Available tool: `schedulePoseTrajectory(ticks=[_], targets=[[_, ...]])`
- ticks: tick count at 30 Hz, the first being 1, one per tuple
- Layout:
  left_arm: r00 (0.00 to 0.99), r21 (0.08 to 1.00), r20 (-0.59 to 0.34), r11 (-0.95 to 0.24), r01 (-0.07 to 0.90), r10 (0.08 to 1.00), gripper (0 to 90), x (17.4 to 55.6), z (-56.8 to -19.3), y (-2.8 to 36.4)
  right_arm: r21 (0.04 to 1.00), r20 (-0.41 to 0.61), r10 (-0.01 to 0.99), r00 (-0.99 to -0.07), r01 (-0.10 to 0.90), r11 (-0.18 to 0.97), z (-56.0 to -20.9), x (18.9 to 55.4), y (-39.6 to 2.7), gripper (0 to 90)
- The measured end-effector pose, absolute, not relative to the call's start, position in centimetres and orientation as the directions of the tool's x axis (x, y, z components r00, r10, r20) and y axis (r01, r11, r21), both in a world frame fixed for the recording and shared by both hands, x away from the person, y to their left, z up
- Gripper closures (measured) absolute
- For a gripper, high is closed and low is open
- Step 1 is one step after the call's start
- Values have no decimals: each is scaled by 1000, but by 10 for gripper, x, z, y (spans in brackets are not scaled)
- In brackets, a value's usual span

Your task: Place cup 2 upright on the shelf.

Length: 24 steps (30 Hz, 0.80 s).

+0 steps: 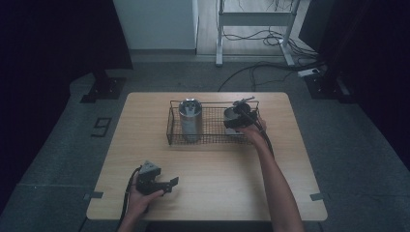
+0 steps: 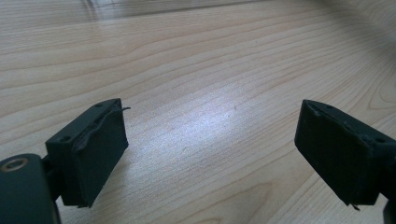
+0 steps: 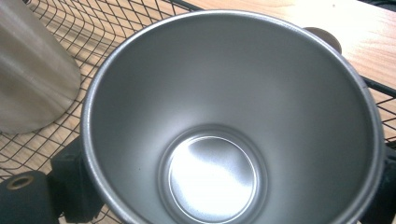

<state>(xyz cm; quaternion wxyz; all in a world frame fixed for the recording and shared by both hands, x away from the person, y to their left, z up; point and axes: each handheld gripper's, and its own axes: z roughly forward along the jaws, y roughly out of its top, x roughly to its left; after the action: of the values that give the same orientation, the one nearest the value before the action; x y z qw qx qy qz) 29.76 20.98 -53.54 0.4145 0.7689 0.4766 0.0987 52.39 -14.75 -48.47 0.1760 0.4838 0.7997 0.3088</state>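
**Steel cup going into the wire basket**

The right gripper (image 1: 235, 121) is holding an open stainless steel cup (image 3: 233, 121) at the right end of the black wire basket (image 1: 170, 126), its jaws clamped across the cup's outer wall near the rim. The cup is looking rigid, thin-walled and fairly light, with a smooth brushed finish likely to slip; a grip just under the rolled rim seems safest. It is tapering toward a round, shiny bottom. A lidded steel tumbler (image 1: 189, 118) is standing upright at the basket's left end. The basket is sitting toward the far edge of the pale wood-grain table (image 1: 222, 188). Near the front left corner, the left gripper (image 1: 167, 186) is resting with jaws apart, holding nothing.
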Motion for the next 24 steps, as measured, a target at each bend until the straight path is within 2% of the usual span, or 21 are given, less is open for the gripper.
schedulePoseTrajectory(ticks=[7,11,15,24], targets=[[528,731,-244,-203,652,813,92,297,-535,209,655,27,881,-472,675,341,-483,522,-150,68],[529,730,-244,-205,652,813,92,297,-535,209,654,39,882,-470,679,333,-481,520,-153,33],[529,730,-246,-204,652,812,92,297,-536,208,680,42,882,-469,660,319,-475,517,-155,3],[528,730,-257,-196,655,809,92,298,-535,209,711,50,889,-454,642,288,-468,513,-155,0]])
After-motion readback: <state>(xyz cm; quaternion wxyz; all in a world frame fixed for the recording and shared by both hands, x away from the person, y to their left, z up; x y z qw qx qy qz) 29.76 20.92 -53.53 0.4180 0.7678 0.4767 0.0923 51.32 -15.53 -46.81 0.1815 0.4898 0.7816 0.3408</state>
